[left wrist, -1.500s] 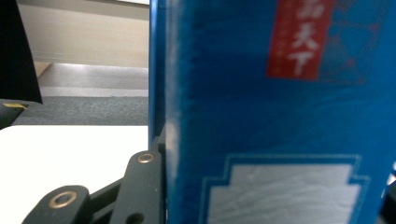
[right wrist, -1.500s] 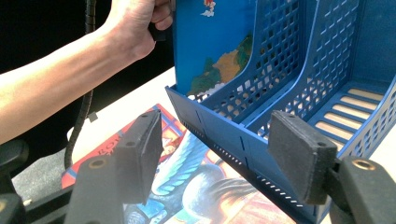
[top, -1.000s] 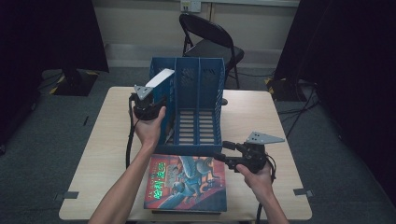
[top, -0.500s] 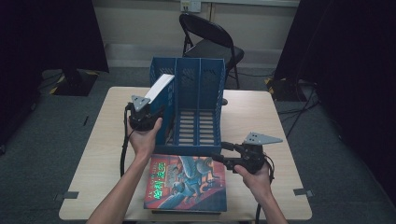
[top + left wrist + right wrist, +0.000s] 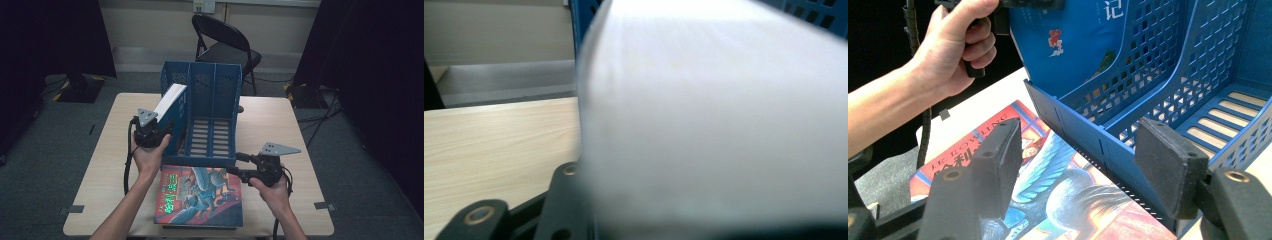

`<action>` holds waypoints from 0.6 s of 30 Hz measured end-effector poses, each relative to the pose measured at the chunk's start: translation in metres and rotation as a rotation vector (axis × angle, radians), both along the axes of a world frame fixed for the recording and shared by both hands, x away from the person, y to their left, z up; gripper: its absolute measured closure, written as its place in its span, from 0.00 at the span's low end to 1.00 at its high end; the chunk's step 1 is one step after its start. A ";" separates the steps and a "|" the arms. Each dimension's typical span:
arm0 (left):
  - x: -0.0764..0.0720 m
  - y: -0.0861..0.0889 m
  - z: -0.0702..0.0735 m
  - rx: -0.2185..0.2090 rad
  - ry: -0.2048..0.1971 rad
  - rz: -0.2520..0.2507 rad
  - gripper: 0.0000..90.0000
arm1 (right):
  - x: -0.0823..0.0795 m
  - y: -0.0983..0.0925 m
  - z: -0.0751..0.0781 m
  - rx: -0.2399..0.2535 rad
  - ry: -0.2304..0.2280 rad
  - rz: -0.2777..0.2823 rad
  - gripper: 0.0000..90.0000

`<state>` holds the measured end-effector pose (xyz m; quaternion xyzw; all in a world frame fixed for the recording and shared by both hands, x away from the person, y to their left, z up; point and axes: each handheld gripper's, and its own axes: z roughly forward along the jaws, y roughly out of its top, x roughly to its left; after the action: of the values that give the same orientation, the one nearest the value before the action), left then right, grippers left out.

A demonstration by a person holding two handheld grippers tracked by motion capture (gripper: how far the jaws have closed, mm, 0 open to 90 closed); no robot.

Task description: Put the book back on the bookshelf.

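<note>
- High view: the left tongs [image 5: 159,131] hold a blue-covered book [image 5: 171,102] standing on edge in the leftmost bay of the blue file rack [image 5: 212,115]. Its long axis tilts up and away, white page edge upward. The jaws have just been opening, the book between them. The right tongs [image 5: 235,164] hover over a second book [image 5: 200,197] lying flat on the desk [image 5: 280,125].
- Left gripper view: the blurred white page block [image 5: 714,125] sits right against the jaws, and whether the pads press on it I cannot tell.
- Right gripper view: its pads [image 5: 998,155] stand wide with nothing between them, and the upright book's cover [image 5: 1068,45] leans against the rack's wall.
</note>
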<state>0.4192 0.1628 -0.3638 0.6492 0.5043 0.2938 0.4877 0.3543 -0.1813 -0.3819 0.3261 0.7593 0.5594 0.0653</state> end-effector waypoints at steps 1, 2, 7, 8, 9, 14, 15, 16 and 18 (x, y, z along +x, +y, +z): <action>-0.001 0.000 0.001 0.001 -0.003 -0.004 0.60 | 0.000 0.000 0.000 0.000 0.000 0.001 0.39; -0.002 0.002 0.003 0.001 0.003 -0.017 0.59 | 0.000 0.000 0.000 0.000 0.001 0.001 0.39; -0.002 0.008 0.007 0.000 0.023 -0.045 0.55 | 0.000 0.000 0.001 0.000 -0.001 0.000 0.39; -0.002 0.008 0.007 0.002 0.027 -0.044 0.55 | 0.000 0.000 0.001 0.001 -0.002 0.001 0.39; -0.002 0.008 0.008 -0.001 0.035 -0.047 0.55 | 0.000 0.000 0.001 -0.001 -0.002 0.001 0.39; -0.003 0.014 0.011 0.000 0.053 -0.096 0.53 | 0.000 0.000 0.000 -0.004 0.000 0.001 0.39; -0.003 0.016 0.012 0.001 0.062 -0.099 0.54 | 0.000 0.000 -0.001 -0.004 0.001 0.000 0.39; -0.003 0.017 0.013 -0.013 0.069 -0.103 0.53 | 0.001 0.001 -0.001 -0.004 0.002 0.000 0.39; -0.003 0.019 0.015 -0.018 0.074 -0.111 0.52 | 0.001 0.001 -0.001 -0.003 0.003 0.001 0.39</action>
<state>0.4160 0.1814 -0.3486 0.6822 0.4877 0.2375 0.4902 0.3552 -0.1804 -0.3825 0.3264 0.7604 0.5577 0.0647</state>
